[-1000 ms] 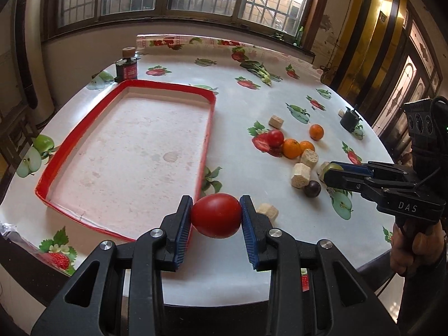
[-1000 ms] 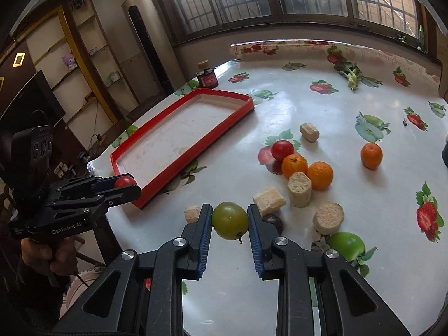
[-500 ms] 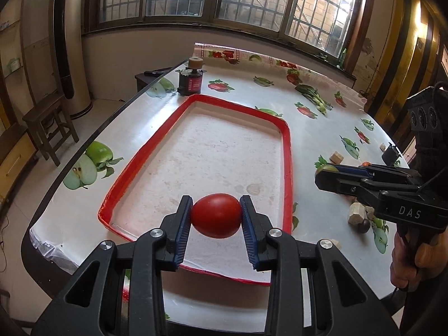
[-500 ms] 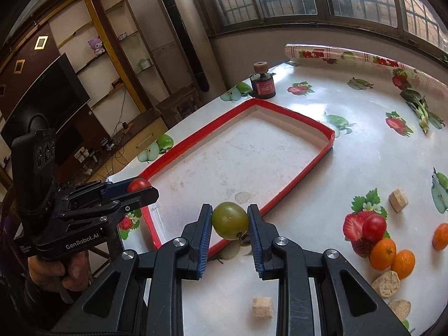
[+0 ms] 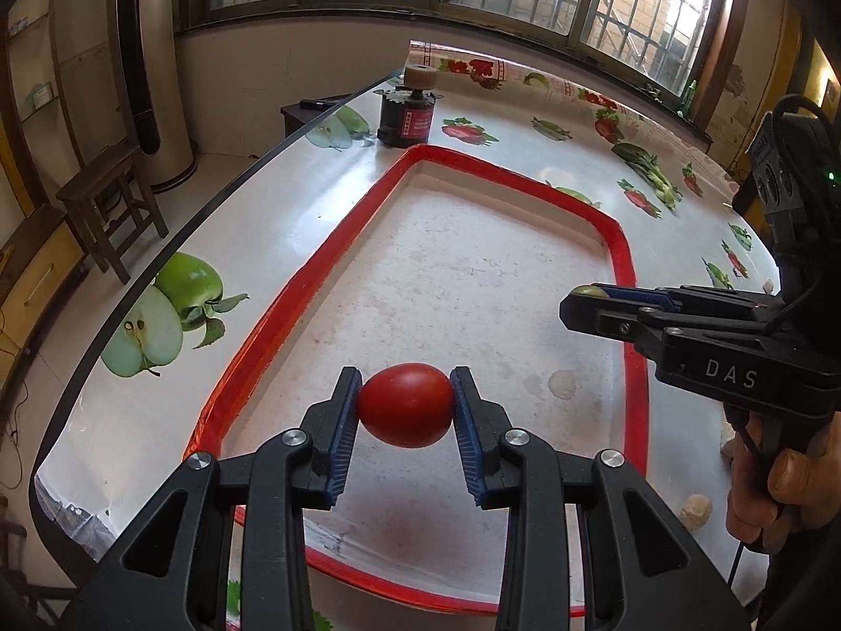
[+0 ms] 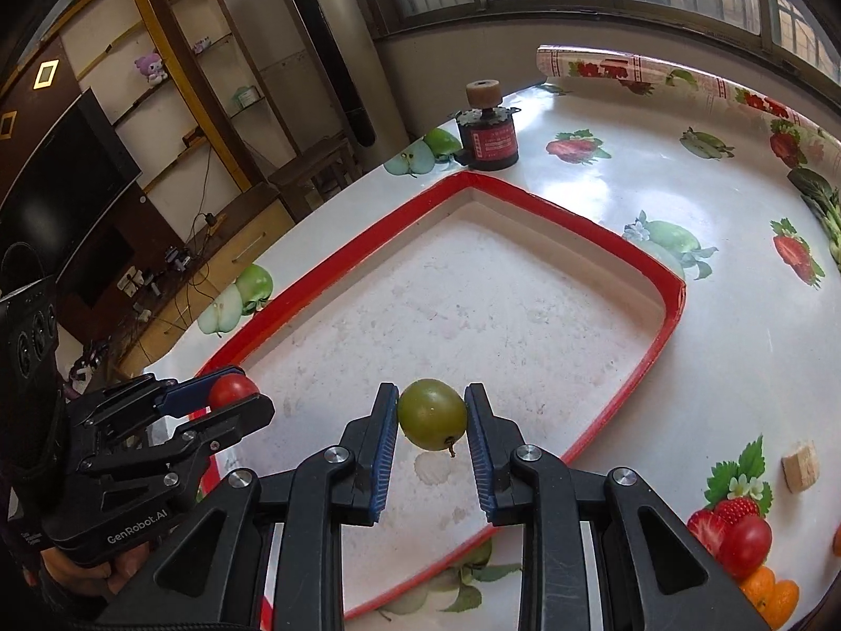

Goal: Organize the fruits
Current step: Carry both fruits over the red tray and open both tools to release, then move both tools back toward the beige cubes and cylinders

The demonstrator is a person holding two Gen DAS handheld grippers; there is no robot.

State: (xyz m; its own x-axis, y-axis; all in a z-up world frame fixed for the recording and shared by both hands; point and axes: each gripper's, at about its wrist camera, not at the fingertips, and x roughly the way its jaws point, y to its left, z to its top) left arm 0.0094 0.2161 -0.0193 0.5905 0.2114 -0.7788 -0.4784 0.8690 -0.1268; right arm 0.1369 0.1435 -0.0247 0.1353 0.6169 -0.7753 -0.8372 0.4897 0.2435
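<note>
Fruits are now over the red tray (image 5: pixel 294 289) rather than over the worktop (image 5: pixel 252 242) where both carried pieces hung a second ago, among the scattered oranges and cork-like blocks. In the left wrist view, the left tool (image 5: pixel 405 406) sits at lower centre, clamped on a red fruit (image 5: pixel 405 404) that hangs above the tray's near end; at the right edge of that frame the right tool (image 5: pixel 588 305) reaches in over the tray's right rim, a sliver of green showing at its tip. In the right wrist view, the left tool (image 6: pixel 234 397) appears at lower left with the red fruit (image 6: pixel 231 390) pinched just inside the near rim, and at lower centre the right tool (image 6: pixel 432 415) grips a green fruit (image 6: pixel 432 414), stem down, above the bare tray floor. Both seem ready to lower and release. Remaining fruit, including an orange (image 6: pixel 759 586), waits at lower right. A dark bottle (image 6: pixel 488 131) stands beyond the tray's far corner.
</note>
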